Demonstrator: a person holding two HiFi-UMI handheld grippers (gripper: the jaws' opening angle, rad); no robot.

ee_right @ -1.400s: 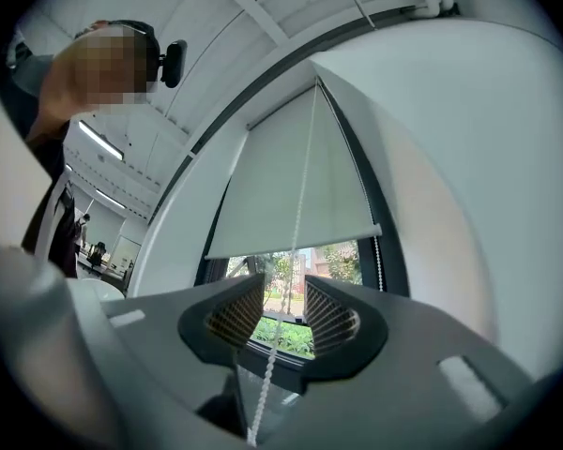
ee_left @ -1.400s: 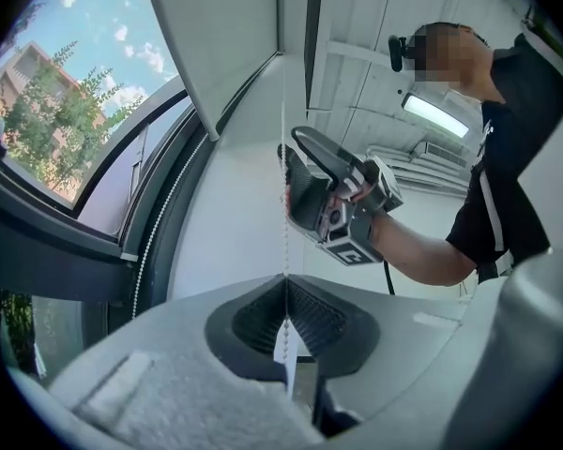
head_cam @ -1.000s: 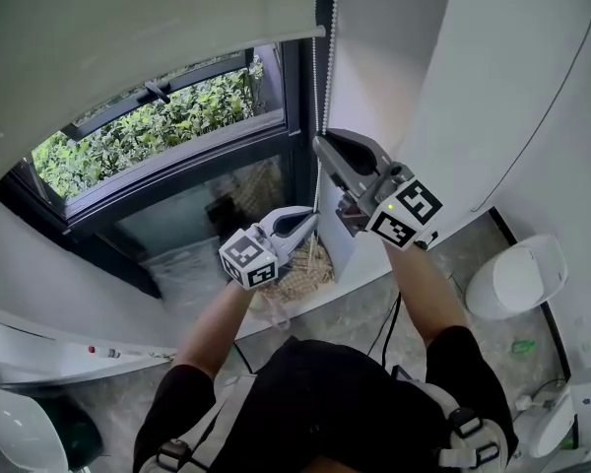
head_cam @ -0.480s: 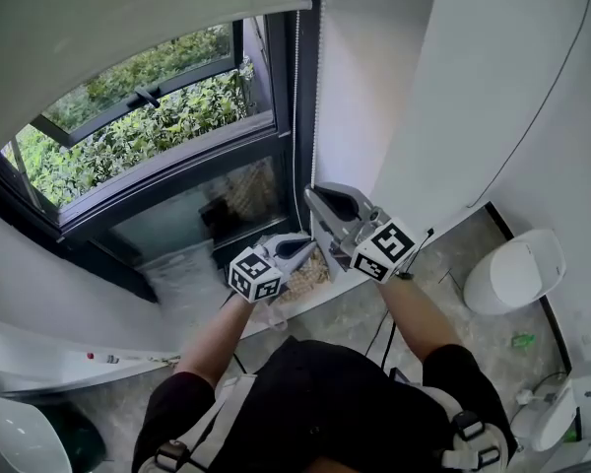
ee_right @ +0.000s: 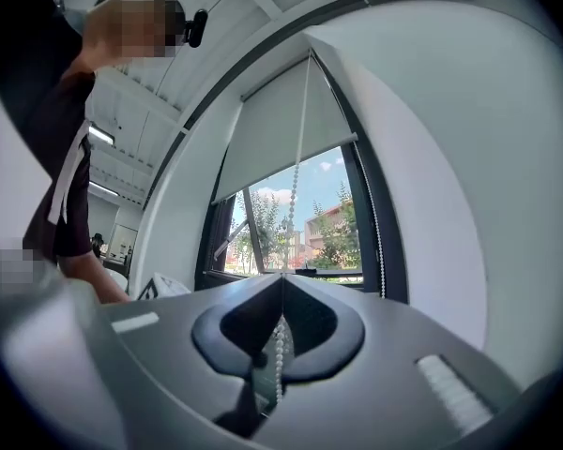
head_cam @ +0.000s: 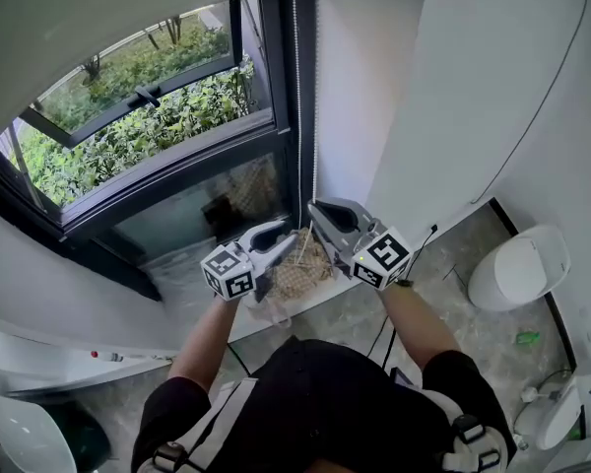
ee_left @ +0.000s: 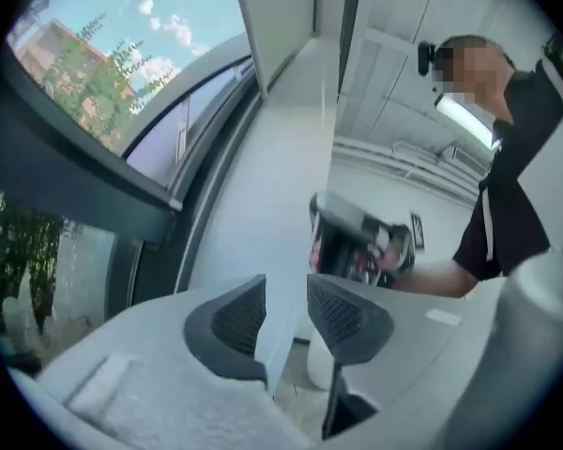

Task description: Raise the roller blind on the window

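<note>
The pale roller blind (head_cam: 128, 8) covers only the top of the window (head_cam: 148, 136); in the right gripper view the blind (ee_right: 281, 129) hangs about halfway down the pane. A white bead chain (head_cam: 314, 116) runs down the window's right side. My right gripper (head_cam: 318, 212) is shut on the bead chain (ee_right: 296, 186), which passes between its closed pads (ee_right: 263, 322). My left gripper (head_cam: 276, 233) sits just left of it and lower. Its jaws are opening, with only a gap between the pads (ee_left: 239, 315) and no chain in them.
A white wall (head_cam: 453, 87) with a thin cable stands right of the window. A toilet (head_cam: 517, 269) is on the floor at the right. Straw-like material (head_cam: 300, 269) lies on the low sill under the grippers. A small green item (head_cam: 525, 339) lies on the floor.
The right gripper has come down with the chain and the blind's bottom edge has risen. The left gripper has let go of the chain, opened and shifted left.
</note>
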